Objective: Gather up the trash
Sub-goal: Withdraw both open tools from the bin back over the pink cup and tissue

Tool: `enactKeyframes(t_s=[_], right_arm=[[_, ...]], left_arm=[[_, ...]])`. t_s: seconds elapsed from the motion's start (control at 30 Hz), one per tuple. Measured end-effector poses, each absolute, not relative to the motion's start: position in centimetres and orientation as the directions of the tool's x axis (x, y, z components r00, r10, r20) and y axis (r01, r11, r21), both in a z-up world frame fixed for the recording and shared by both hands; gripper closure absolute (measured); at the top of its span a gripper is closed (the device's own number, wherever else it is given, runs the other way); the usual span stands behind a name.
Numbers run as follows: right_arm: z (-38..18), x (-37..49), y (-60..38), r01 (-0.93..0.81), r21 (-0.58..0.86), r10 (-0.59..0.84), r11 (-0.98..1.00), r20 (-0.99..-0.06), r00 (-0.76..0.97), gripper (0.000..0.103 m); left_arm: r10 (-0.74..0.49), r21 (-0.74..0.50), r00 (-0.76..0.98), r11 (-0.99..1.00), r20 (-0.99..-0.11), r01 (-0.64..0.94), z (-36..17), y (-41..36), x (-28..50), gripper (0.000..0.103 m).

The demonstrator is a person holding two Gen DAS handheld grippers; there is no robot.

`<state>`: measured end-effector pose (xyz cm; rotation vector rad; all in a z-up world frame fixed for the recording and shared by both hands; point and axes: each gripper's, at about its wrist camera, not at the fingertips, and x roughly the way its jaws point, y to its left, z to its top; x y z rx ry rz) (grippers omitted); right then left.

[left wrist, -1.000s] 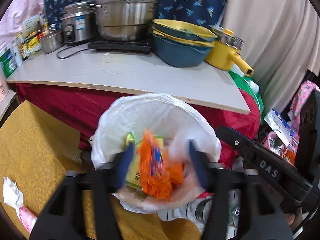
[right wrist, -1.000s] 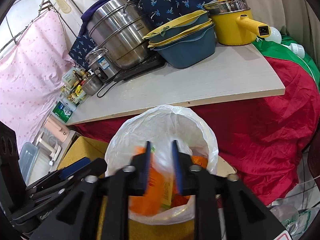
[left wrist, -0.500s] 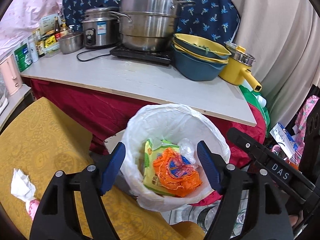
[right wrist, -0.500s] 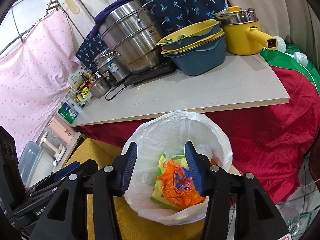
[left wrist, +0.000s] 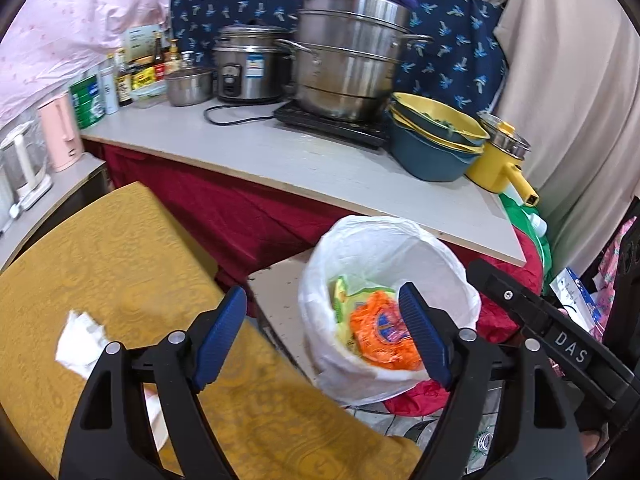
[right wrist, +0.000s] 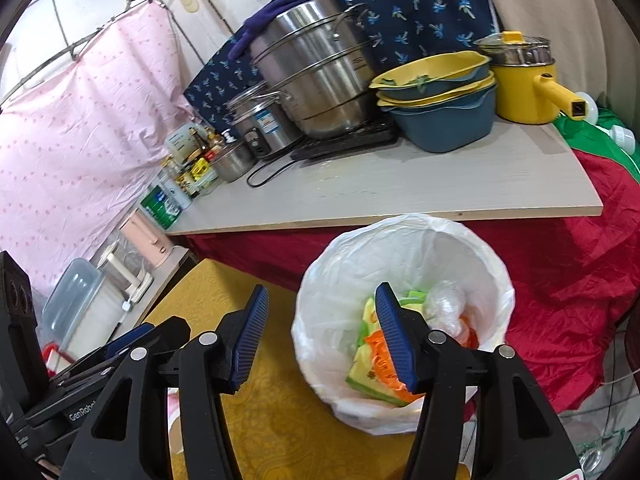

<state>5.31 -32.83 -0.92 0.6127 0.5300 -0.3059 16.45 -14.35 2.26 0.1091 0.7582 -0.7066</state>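
A bin lined with a white bag (left wrist: 384, 252) stands beside the yellow-clothed table (left wrist: 100, 272). Inside lie an orange wrapper (left wrist: 380, 332), a green-yellow wrapper (left wrist: 342, 304) and clear plastic (right wrist: 444, 304). My left gripper (left wrist: 322, 292) hovers above the bin's left rim, jaws opening, nothing between them. My right gripper (right wrist: 322, 288) hangs over the same rim (right wrist: 400, 248), jaws also opening and empty; the orange wrapper (right wrist: 380, 356) shows behind its right finger. A crumpled white tissue (left wrist: 80, 340) lies on the yellow cloth, left of my left gripper.
Behind the bin a pale countertop (left wrist: 280, 152) over a red cloth (left wrist: 240, 208) carries steel pots (left wrist: 348, 56), stacked blue-yellow basins (left wrist: 432, 148) and a yellow pot (left wrist: 500, 164). Kettles (left wrist: 60, 136) stand on a low shelf at left. Bottles lie on the floor.
Both grippers drew back and up from the bin and shifted left, jaws widening. The orange wrapper, between the left jaws a second ago, now lies in the bin. More tissue shows.
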Motion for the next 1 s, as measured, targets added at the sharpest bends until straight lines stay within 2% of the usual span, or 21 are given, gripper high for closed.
enactKeyframes(t_s=[0.53, 0.67, 1.0], right_arm=[[-1.2, 9.2, -22.0, 0.249, 0.434, 0.063, 0.866, -0.587, 0.807, 0.047], [-1.7, 9.9, -18.9, 0.206, 0.426, 0.103, 0.881, -0.597, 0.795, 0.040], [-5.4, 11.9, -12.1, 0.143, 0.422, 0.198, 0.895, -0.666, 0.719, 0.039]], left_arm=[[-0.403, -0.160, 0.605, 0.895, -0.686, 0.416, 1.2, -1.5, 17.7, 0.026], [-0.359, -0.157, 0.627, 0.922, -0.691, 0.354, 0.6, 2.3, 17.9, 0.026], [-0.259, -0.141, 0.646, 0.963, -0.718, 0.228, -1.8, 9.2, 18.4, 0.023]])
